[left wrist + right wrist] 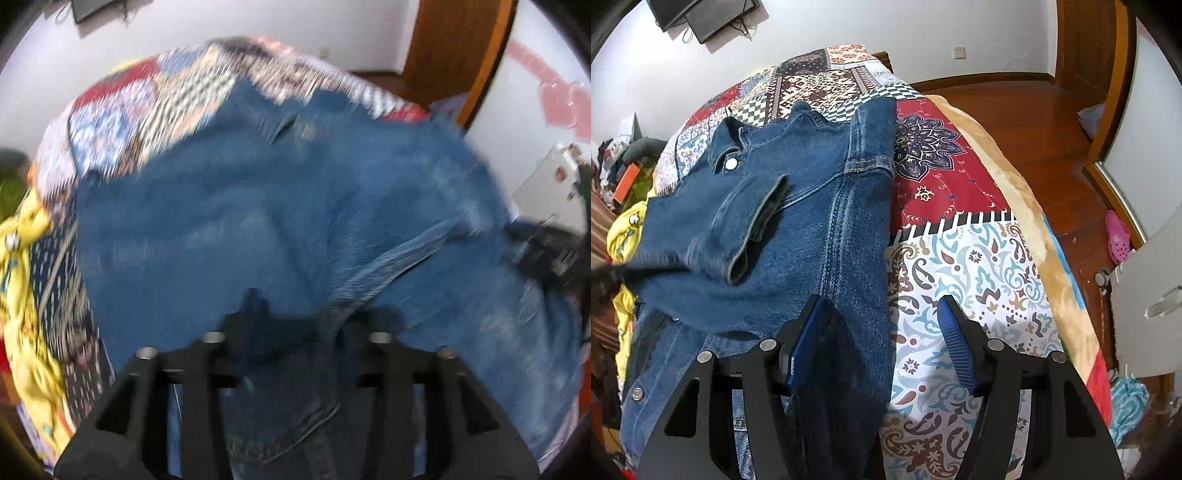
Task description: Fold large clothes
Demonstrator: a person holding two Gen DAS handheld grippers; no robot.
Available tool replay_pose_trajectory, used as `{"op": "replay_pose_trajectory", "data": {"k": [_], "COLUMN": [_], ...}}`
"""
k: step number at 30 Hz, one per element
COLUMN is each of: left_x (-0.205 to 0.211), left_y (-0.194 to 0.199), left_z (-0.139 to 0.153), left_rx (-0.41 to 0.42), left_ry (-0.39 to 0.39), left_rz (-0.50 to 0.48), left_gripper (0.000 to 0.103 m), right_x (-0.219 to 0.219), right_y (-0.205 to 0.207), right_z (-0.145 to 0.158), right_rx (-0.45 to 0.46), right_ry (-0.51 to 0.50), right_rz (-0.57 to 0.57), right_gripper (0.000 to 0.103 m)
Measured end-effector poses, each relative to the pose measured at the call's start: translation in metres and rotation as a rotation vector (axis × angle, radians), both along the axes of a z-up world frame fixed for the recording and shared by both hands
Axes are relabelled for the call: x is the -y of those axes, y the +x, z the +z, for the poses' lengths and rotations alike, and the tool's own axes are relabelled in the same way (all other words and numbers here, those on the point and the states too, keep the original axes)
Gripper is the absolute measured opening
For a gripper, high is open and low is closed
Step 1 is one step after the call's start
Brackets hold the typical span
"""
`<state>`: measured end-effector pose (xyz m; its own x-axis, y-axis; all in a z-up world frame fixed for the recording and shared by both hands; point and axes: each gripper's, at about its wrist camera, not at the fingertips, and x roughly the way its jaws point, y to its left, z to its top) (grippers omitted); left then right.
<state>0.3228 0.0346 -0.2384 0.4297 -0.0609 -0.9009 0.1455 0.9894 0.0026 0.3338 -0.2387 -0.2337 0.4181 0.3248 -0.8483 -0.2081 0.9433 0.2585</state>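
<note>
Both tongs hover over the bed (979, 266): the right tongs (882, 339) stand apart, empty, straddling the right edge of the denim jacket (812, 229) spread on the patchwork quilt, while the left tongs (314, 321) are too blurred over the denim to tell their state. A sleeve cuff (757, 229) lies loosely across the jacket. Pinching only one layer at the edge would likely drag the fold crooked.

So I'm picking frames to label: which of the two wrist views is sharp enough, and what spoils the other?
Right wrist view: sharp; the denim jacket shows stitching and a snap button, and the patchwork bedspread prints read crisply, though fisheye bends the room edges. Left wrist view: motion blur smears the jacket and bedspread; the left gripper fingertips are dark and indistinct.
</note>
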Motion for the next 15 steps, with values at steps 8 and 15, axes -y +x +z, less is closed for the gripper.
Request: {"op": "replay_pose_trajectory", "data": {"k": [8, 15], "left_x": [0.033, 0.097], "left_y": [-0.019, -0.001], "left_z": [0.020, 0.039], "left_rx": [0.043, 0.139], "left_ry": [0.096, 0.130], "left_rz": [-0.081, -0.266], "left_gripper": [0.057, 0.065], "right_x": [0.004, 0.015], "right_y": [-0.002, -0.007], "right_z": [0.012, 0.041], "right_rx": [0.000, 0.060], "right_ry": [-0.054, 0.002], "right_rz": [-0.009, -0.039], "right_gripper": [0.059, 0.059]}}
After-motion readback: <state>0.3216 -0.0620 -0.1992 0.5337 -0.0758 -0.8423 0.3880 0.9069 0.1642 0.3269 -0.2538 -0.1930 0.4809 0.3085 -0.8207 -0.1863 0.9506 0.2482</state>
